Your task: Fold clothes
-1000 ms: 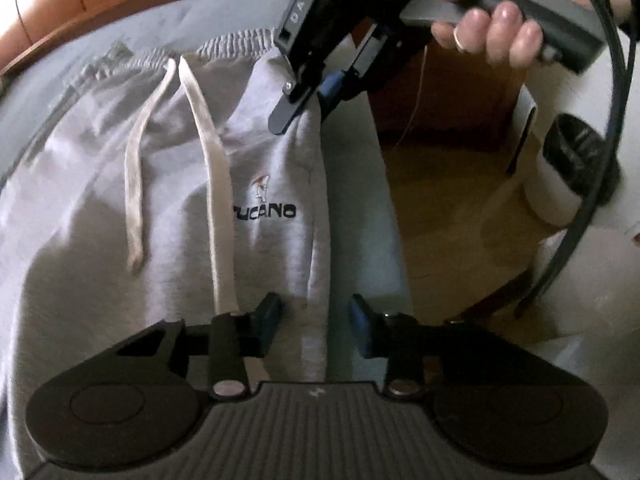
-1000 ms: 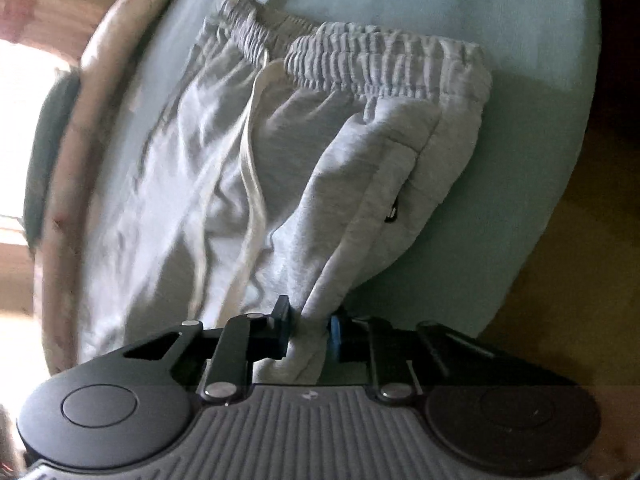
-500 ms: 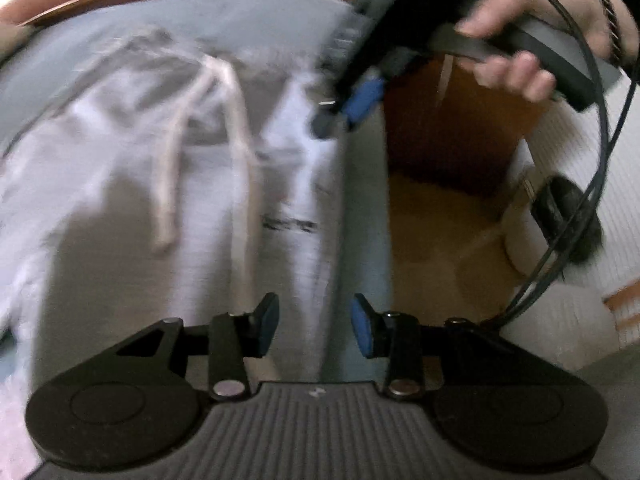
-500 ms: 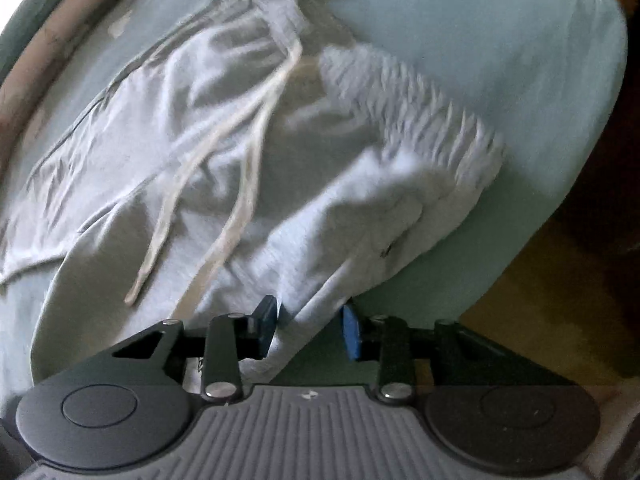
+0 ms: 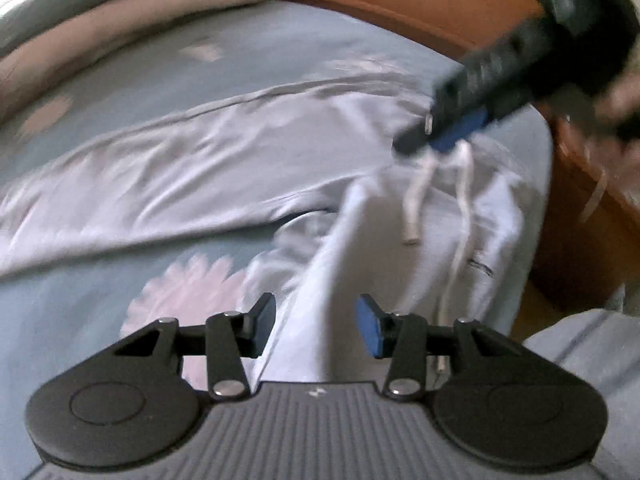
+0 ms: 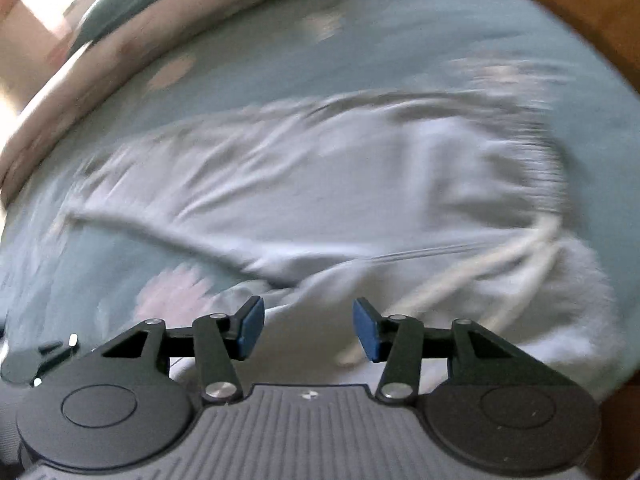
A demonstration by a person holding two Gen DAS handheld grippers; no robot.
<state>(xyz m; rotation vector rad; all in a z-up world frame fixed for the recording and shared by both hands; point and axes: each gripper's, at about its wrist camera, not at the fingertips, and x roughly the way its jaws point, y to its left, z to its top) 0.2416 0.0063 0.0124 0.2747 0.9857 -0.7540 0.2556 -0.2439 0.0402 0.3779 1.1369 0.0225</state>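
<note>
Grey sweatpants (image 5: 248, 168) lie spread on my blue floral bedsheet (image 5: 280, 40), drawstrings (image 5: 464, 184) near the waistband. My left gripper (image 5: 316, 326) and right gripper (image 6: 308, 330) hover above, jaws apart, holding nothing.
</note>
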